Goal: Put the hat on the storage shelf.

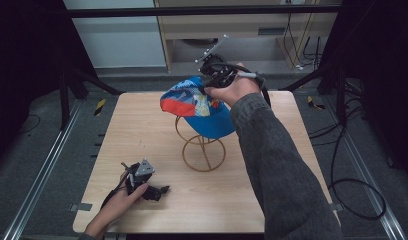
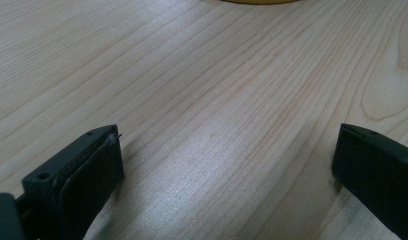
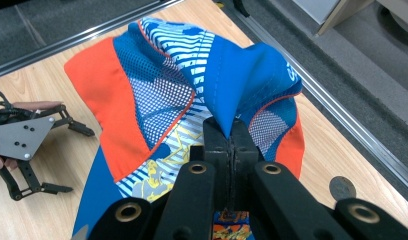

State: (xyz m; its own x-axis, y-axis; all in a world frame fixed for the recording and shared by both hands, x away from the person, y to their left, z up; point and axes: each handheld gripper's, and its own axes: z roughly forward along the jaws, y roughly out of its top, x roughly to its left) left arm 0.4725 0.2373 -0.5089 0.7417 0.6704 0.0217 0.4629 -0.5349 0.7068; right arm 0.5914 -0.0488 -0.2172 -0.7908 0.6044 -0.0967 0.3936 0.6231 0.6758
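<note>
A blue, orange and white patterned cap (image 1: 194,105) hangs over the top of a gold wire stand (image 1: 203,150) at the middle of the wooden table (image 1: 142,130). My right gripper (image 1: 209,82) is above the stand, shut on a pinched fold of the cap's blue cloth (image 3: 232,100); in the right gripper view the jaws meet on that fold (image 3: 231,132). My left gripper (image 1: 159,191) rests low on the table near the front left, open, with bare wood between its pads (image 2: 87,175).
The stand's round base ring (image 1: 204,156) sits on the table in front of the cap. Metal rails (image 1: 39,175) run along both table sides, cables (image 1: 352,190) trail on the floor at the right, and a dark round mark (image 3: 342,187) shows on the wood.
</note>
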